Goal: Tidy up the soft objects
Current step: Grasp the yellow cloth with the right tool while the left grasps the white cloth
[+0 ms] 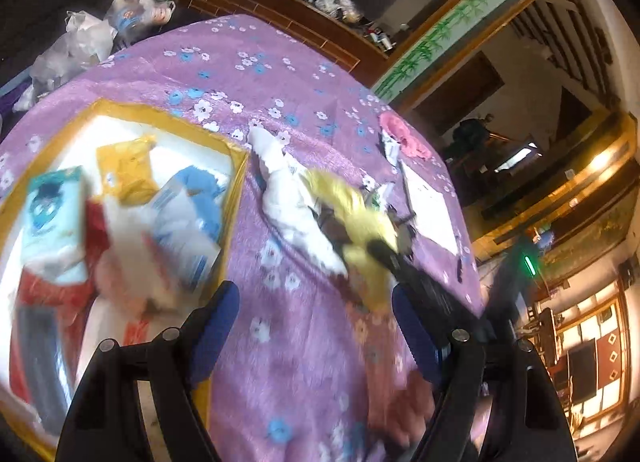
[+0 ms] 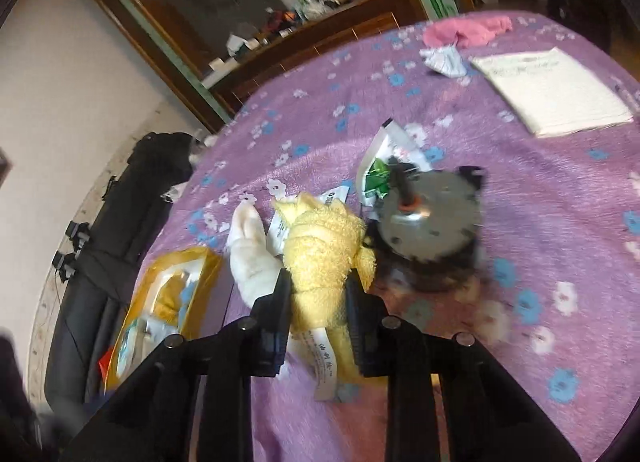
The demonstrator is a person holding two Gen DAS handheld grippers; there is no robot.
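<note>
Right wrist view: the right gripper (image 2: pixel 318 282) sits at lower centre of the frame, its black jaws pressed against both sides of a yellow plush toy (image 2: pixel 324 250). A white label strip hangs from the toy between the jaws. Just left of the toy lies a white plush toy (image 2: pixel 250 254), touching it. To the right of the yellow toy stands a round grey metal object (image 2: pixel 428 221) with a green-and-white wrapper (image 2: pixel 380 173) behind it. A white notepad (image 2: pixel 552 89) lies at upper right, a pink cloth (image 2: pixel 468 31) at the top edge. All rest on a purple floral blanket (image 2: pixel 540 201).

Left wrist view: the left gripper (image 1: pixel 316 326) occupies the bottom of the frame, blue-padded jaws spread wide with only blanket between them. A yellow-rimmed box (image 1: pixel 236 189) fills the left side, holding a blue plush item (image 1: pixel 204 193), a yellow packet (image 1: pixel 128 169) and cartons; contents are blurred. The yellow toy appears right of centre in this view.
</note>
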